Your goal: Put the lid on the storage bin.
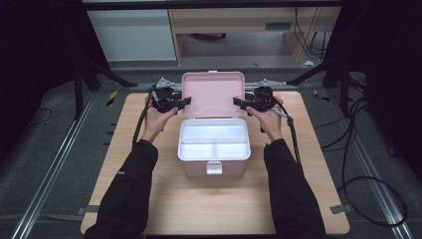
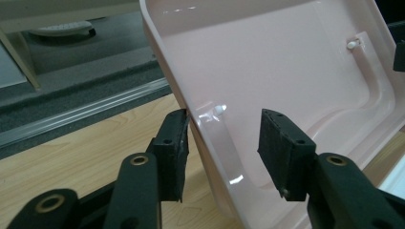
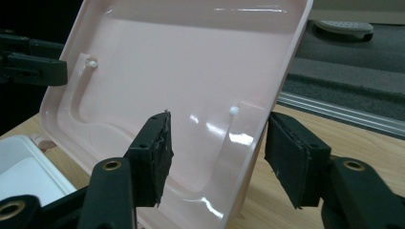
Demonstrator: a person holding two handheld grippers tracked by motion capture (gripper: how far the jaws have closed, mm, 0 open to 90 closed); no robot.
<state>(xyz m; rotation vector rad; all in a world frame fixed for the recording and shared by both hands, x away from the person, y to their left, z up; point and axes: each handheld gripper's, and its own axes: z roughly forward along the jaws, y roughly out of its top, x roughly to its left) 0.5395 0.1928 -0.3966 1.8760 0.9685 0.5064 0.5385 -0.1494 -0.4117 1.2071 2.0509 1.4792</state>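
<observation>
Pink lid (image 1: 213, 93) stood raised at twelve o'clock of its box (image 1: 214, 164). Left gripper (image 2: 224, 143) and right gripper (image 3: 217, 152) each straddled a side rim, jaws spread, not pinching. Unclamped, it could likely slip and drop shut.

Raised lid (image 1: 213, 93) behind tray (image 1: 214, 141), between left tool (image 1: 185, 102) and right tool (image 1: 240, 102).

A pink plastic box (image 1: 214, 167) sits at the middle of the wooden counter (image 1: 164, 209), its latch facing the near edge. A white divided tray (image 1: 214, 141) fills its top. The pink lid (image 1: 213, 93) stands raised, hinged on the far side, its glossy hollow inside facing the near edge.
</observation>
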